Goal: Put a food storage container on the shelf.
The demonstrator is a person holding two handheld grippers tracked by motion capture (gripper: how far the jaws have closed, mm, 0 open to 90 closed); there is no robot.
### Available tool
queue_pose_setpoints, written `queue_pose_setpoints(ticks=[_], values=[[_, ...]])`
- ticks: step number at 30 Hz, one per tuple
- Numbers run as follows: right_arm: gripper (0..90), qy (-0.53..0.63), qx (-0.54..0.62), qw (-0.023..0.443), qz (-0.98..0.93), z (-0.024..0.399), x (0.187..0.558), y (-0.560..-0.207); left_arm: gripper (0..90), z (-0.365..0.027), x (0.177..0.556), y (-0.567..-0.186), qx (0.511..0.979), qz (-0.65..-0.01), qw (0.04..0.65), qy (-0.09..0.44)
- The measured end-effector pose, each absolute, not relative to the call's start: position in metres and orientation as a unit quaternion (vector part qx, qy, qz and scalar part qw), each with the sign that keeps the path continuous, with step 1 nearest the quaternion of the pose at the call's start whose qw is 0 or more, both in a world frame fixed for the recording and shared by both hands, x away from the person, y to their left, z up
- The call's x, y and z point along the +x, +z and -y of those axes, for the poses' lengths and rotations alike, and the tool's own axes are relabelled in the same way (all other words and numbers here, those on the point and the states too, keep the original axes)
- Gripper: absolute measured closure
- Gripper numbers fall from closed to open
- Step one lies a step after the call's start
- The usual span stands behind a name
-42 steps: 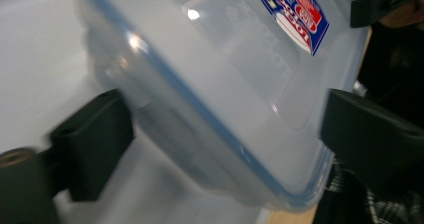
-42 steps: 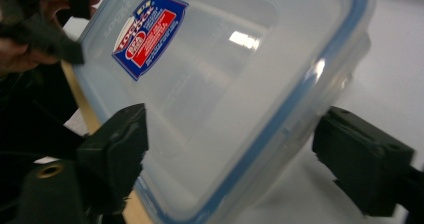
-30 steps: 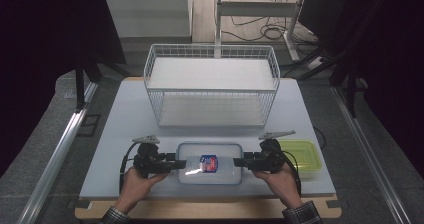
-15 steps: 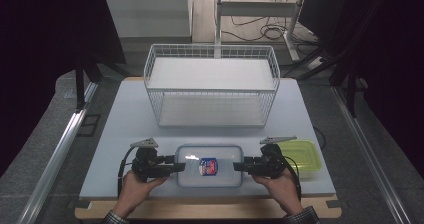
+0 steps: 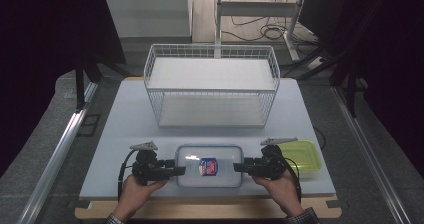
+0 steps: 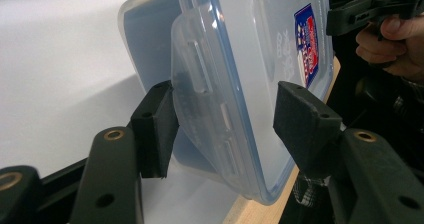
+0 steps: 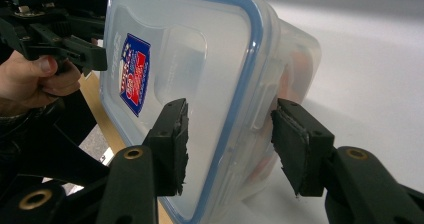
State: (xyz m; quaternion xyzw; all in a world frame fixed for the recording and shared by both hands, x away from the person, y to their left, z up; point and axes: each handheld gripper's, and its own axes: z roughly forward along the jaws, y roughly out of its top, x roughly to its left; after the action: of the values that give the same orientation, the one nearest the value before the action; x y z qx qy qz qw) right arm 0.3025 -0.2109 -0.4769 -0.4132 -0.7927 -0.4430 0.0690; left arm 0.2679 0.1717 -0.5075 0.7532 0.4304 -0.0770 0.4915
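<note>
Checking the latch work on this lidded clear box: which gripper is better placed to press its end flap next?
Probably the left gripper: one pad touches the box's end flap. The right gripper's pads stand apart from theirs.

A red, white and blue sticker (image 7: 133, 74) is sitting on the clear container's lid (image 7: 200, 49); its print is showing too small to read.

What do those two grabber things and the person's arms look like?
Both are black. The left gripper and the right gripper each have two chunky jaws with square black pads and brass-coloured rivets. Each carries a grey three-cornered plate on top and trails a black cable. The person's hands are bare, with a checked sleeve cuff at the wrist.
</note>
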Motion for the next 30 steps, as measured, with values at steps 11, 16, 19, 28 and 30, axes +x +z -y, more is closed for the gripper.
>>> queue_pose_setpoints(ticks=[11, 16, 19, 28, 30], values=[[52.7, -0.457, -0.421, 0.057, 0.782, 0.209, 0.301, -0.471, 51.2, -0.182, 0.276, -0.506, 0.724, -0.449, 0.513, -0.110], [52.7, -0.476, -0.414, 0.053, 0.774, 0.211, 0.304, -0.462, 53.4, -0.188, 0.280, -0.492, 0.707, -0.439, 0.545, -0.108], [52.7, -0.482, -0.406, 0.045, 0.775, 0.211, 0.305, -0.452, 53.7, -0.188, 0.281, -0.485, 0.707, -0.433, 0.550, -0.101], [52.7, -0.496, -0.397, 0.039, 0.771, 0.210, 0.316, -0.433, 54.2, -0.190, 0.291, -0.462, 0.706, -0.424, 0.561, -0.083], [52.7, -0.500, -0.394, 0.037, 0.770, 0.211, 0.321, -0.426, 54.2, -0.190, 0.294, -0.455, 0.708, -0.421, 0.561, -0.080]])
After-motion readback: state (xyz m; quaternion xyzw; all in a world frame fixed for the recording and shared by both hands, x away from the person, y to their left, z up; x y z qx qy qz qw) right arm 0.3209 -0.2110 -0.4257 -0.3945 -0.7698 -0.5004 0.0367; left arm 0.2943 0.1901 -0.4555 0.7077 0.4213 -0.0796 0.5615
